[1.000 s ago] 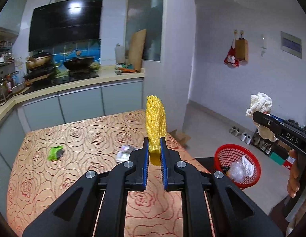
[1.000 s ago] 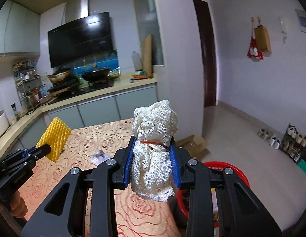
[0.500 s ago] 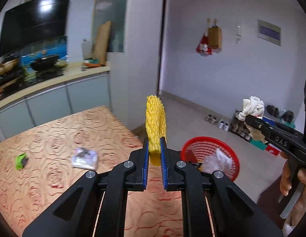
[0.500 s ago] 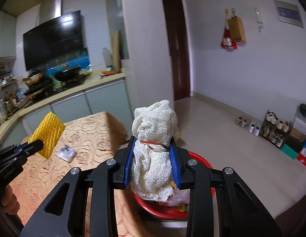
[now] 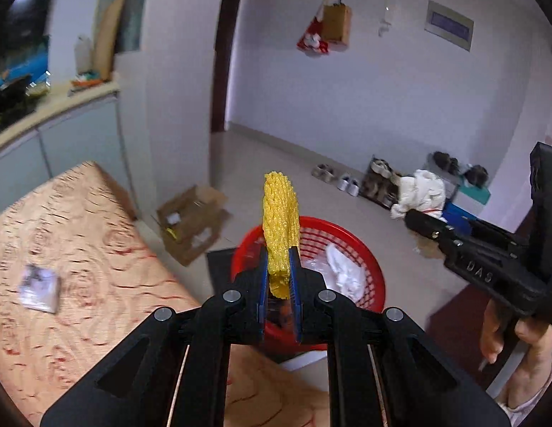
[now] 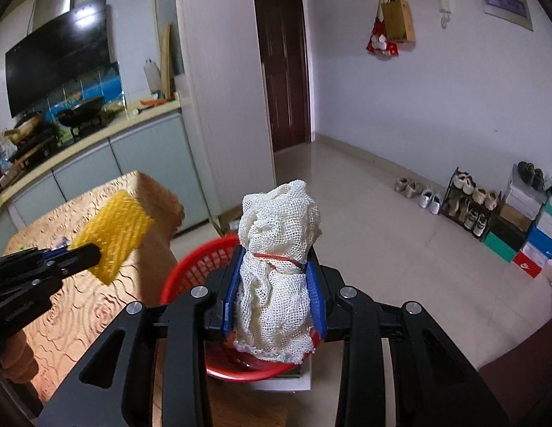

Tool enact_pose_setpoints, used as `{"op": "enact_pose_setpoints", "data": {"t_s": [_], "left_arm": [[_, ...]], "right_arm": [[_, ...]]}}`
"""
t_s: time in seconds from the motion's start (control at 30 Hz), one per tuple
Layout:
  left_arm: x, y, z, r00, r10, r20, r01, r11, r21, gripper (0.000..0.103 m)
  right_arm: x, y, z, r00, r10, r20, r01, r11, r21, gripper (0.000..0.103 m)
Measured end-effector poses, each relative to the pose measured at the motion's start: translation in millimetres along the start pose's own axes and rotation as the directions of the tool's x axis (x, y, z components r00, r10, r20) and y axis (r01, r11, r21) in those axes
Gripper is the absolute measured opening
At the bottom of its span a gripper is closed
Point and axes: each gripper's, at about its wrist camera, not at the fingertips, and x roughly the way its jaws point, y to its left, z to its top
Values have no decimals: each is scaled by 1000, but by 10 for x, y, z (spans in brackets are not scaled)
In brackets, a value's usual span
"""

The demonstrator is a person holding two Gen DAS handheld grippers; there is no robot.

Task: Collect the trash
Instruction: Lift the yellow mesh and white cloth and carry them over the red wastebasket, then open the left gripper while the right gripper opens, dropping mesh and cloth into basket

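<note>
My left gripper is shut on a yellow foam net, which stands upright over the near rim of the red basket. The right wrist view shows that same yellow foam net at the left, over the table's edge. My right gripper is shut on a white mesh bundle tied with a red band, held above the red basket. White and clear scraps lie inside the basket. In the left wrist view the white mesh bundle sticks out of the right gripper at the far right.
The patterned table holds a small clear wrapper. A flattened cardboard box lies on the floor beyond the basket. Shoes and a shoe rack line the right wall. The kitchen counter runs behind the table.
Both grippers have swung right and downward from over the table toward the red basket, each still holding its item. The basket now sits directly under both of them.
</note>
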Motion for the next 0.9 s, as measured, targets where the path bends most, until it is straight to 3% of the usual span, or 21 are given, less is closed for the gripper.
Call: {"op": "enact_pose_setpoints", "data": {"t_s": [0.3,0.37,0.43,0.5,0.63,0.7,0.77,0.83,0.9], "left_arm": [[779,-81,-73,988,-45,-149,45,999,-6,12],[881,-73,-97,984,-46,-175,44,999,-15,21],[909,-42,-100,983,-44,-180,39,999,-27,42],[891,4,-102,984,-37,-173,31,999,-38,54],[754,88,-79,990,5,-143,-11,999,-40,64],[677,128,-58,992,35,-124,-41,998,-40,66],[600,183,-34,992,56,-111,-62,997,-46,66],[521,237,-13,992,74,-97,-80,995,-55,67],[437,283,-2,992,102,-79,-106,993,-59,67]], "right_arm": [[277,-130,-32,998,-7,-54,7,1000,-4,32],[314,-137,-41,998,-7,-62,7,1000,-3,32],[367,-139,-56,997,-4,-71,3,1000,-7,32],[431,-131,-73,996,2,-84,-2,1000,-8,32],[524,-92,-111,994,22,-106,-23,1000,-6,33],[552,-74,-127,992,36,-118,-36,999,0,39],[563,-49,-143,991,43,-124,-42,999,17,59],[545,-13,-152,991,50,-125,-47,999,27,67],[515,21,-148,991,59,-123,-56,998,25,67]]}}
